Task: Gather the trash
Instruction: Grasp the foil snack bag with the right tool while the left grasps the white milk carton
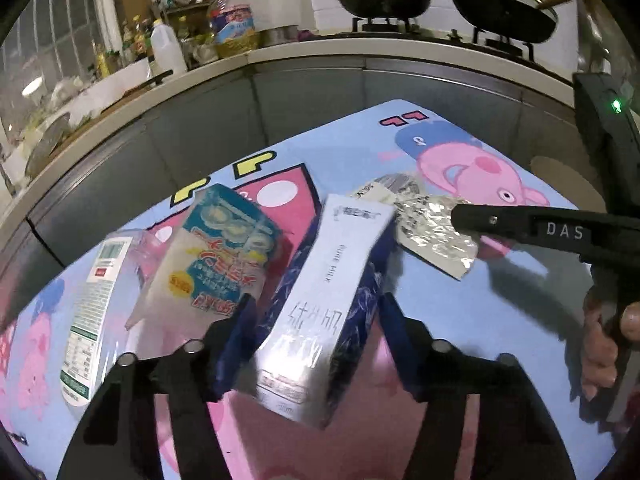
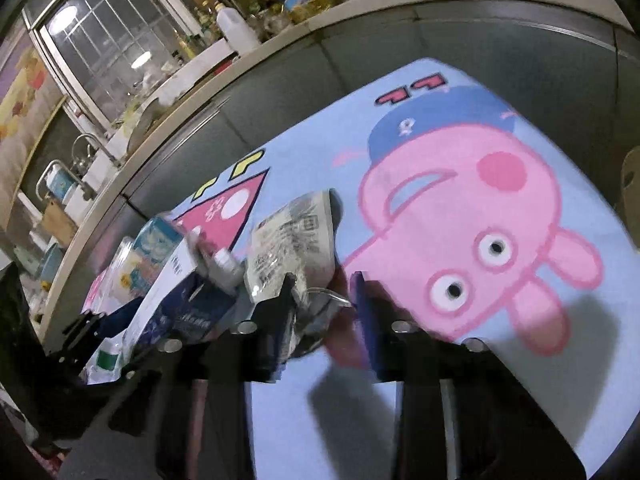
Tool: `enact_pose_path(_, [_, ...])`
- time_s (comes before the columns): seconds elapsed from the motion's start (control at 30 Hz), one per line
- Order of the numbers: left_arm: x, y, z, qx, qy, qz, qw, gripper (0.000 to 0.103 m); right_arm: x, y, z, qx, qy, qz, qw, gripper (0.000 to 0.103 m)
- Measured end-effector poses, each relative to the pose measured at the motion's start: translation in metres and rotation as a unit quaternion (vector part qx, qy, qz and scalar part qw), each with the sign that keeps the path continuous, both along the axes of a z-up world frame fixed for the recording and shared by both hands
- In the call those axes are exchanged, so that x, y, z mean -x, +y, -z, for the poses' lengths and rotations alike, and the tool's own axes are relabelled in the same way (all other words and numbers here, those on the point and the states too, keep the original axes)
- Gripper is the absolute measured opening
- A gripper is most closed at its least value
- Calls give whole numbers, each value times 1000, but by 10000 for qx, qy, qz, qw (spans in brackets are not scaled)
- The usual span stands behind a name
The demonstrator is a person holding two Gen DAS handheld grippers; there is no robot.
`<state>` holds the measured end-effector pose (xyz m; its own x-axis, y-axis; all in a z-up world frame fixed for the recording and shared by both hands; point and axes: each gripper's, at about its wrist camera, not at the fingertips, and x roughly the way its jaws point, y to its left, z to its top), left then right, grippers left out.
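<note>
The white and dark-blue milk carton (image 1: 320, 312) is lying on its side on the cartoon-printed light-blue table (image 1: 500, 320), and your left gripper (image 1: 316, 312) is straddling it: the jaws are standing about half open, one blue pad on each long side, neither visibly pressing. Judged step: you are setting up the pickup of the first pieces of trash, both hands at once. The next move calls for closing squarely on the carton's narrow sides before lifting.

The crumpled silver foil wrapper (image 1: 436, 232) is lying just beside the carton, toward the cartoon pig. Your right gripper (image 2: 324, 300) is reaching over its near edge, jaws narrowed with foil between them; whether the pads are pinching it I cannot tell.

Left of the carton, a blue and white snack bag (image 1: 216, 256) and a clear labelled plastic packet (image 1: 96, 308) are waiting untouched.
</note>
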<state>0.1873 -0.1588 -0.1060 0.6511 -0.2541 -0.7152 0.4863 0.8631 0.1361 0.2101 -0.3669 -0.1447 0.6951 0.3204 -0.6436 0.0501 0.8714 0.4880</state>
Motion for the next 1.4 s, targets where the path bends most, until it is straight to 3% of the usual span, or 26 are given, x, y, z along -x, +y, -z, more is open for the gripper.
enact_pose_path(0.07, [5,5,-3,84,146,-19,9999,54,14,2,-3,-38,-24,22,10000,19])
enact_pose_path(0.37, [89,43,-1,571,716,31,9958,51,132,17,-12,53,-311,11,9995,19])
enact_pose_path(0.67, [158,62,2,608,1154,-165,9913,52,228,32,16,-77,31,-135,9999,20])
enact_pose_path(0.8, [169,62,4,464,1097,-314,9924,54,250,43,25,64,191,-217,9996,28])
enact_pose_path(0.87, [172,61,6,374,1104,-429,9923,66,257,46,26,74,180,-270,9994,52])
enact_pose_path(0.93, [174,62,4,378,1091,-506,9920,69,267,51,18,352,41,-240,9991,59])
enact_pose_path(1.03, [177,65,2,326,1004,-634,9924,72,274,54,11,472,-93,-236,9986,59])
enact_pose_path(1.4, [182,80,-7,300,806,-864,9925,75,286,34,7,184,-82,44,9998,60])
